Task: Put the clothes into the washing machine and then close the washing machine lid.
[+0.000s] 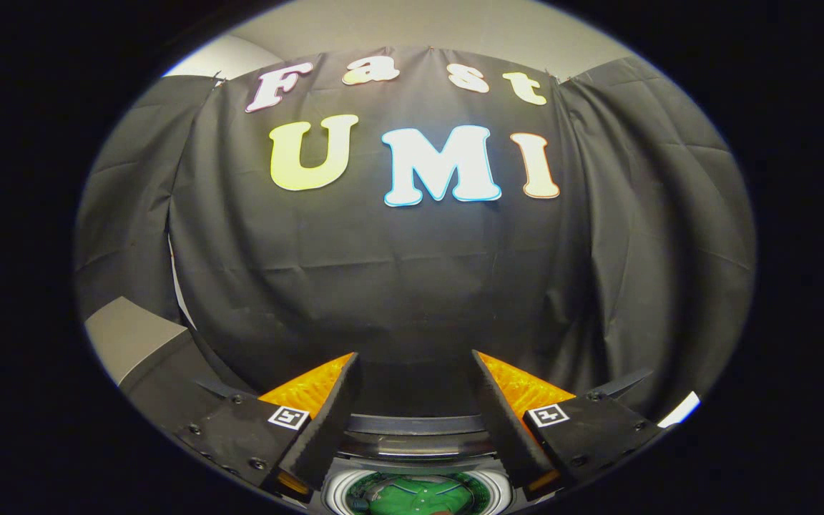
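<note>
My gripper is open, its two fingers spread wide with nothing between them, and it faces the black cloth wall. Below and between the finger bases lies the round opening of the washing machine, seen from above. A green garment lies inside the drum. Just beyond the opening, the raised lid's dark curved edge runs between the fingers.
The black cloth wall hangs close ahead and wraps round both sides. A grey box-like surface stands at the left, beside the cloth. A small white edge shows past the right finger.
</note>
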The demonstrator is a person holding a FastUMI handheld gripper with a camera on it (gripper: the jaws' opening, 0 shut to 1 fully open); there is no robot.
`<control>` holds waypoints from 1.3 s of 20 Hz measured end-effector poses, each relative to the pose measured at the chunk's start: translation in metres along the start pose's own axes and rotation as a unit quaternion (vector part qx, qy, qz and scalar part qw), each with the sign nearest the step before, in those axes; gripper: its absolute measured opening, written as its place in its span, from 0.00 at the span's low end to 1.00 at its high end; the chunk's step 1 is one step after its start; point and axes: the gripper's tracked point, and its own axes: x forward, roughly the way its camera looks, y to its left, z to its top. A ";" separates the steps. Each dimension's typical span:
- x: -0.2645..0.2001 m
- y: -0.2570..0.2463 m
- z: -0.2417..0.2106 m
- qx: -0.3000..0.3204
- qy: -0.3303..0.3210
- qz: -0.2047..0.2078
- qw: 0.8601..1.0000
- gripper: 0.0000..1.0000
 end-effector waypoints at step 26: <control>-0.103 0.000 -0.154 0.041 -0.038 -0.007 0.998 0.95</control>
